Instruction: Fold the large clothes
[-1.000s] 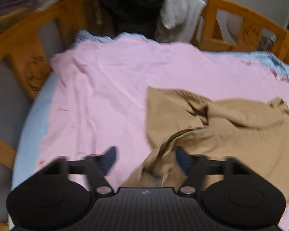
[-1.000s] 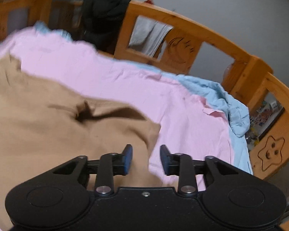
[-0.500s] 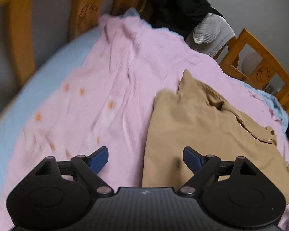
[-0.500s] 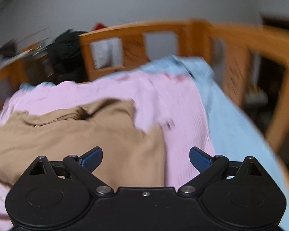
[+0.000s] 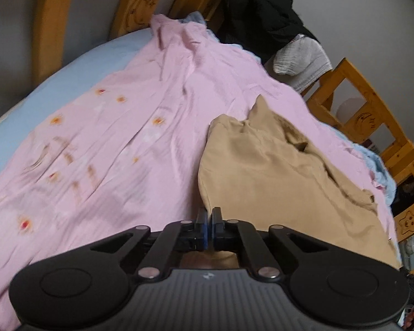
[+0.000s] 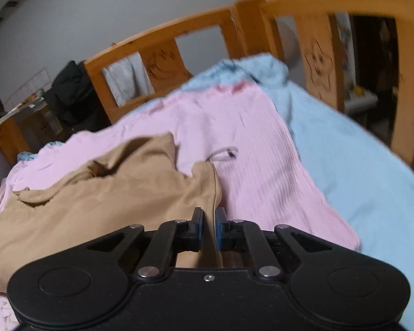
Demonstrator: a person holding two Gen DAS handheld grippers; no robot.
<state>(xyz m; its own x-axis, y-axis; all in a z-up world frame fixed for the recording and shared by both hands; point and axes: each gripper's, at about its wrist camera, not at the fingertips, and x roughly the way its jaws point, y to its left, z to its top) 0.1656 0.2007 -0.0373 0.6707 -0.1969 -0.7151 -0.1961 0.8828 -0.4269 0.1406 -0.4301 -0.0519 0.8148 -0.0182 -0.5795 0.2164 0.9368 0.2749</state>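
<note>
My left gripper (image 5: pixel 209 215) has its pads pressed together at the near left corner of the tan garment (image 5: pixel 284 182); the cloth's edge runs right into the seam between the fingers, so I read it as pinched there, though the cloth inside the pinch is too thin to see clearly. My right gripper (image 6: pixel 209 218) is closing, with a narrow slot left between its blue pads, and the garment's right-hand hem (image 6: pixel 216 193) runs straight down into that slot; the cloth looks pinched between the pads. The tan garment (image 6: pixel 102 201) lies spread but rumpled on a pink sheet (image 5: pixel 118 143), with a raised fold and a collar-like ridge toward its far side. The pink sheet carries small orange and red prints on its left portion and lies on a pale blue bedcover (image 6: pixel 358 171), which is bunched up at the far right corner. A wooden bed frame (image 6: pixel 179 41) with star and moon carvings surrounds the bed. Over the far rail hang a black garment (image 5: pixel 265 16) and a grey-white cloth (image 5: pixel 300 60). The right wrist view is motion-blurred toward the right edge.
</note>
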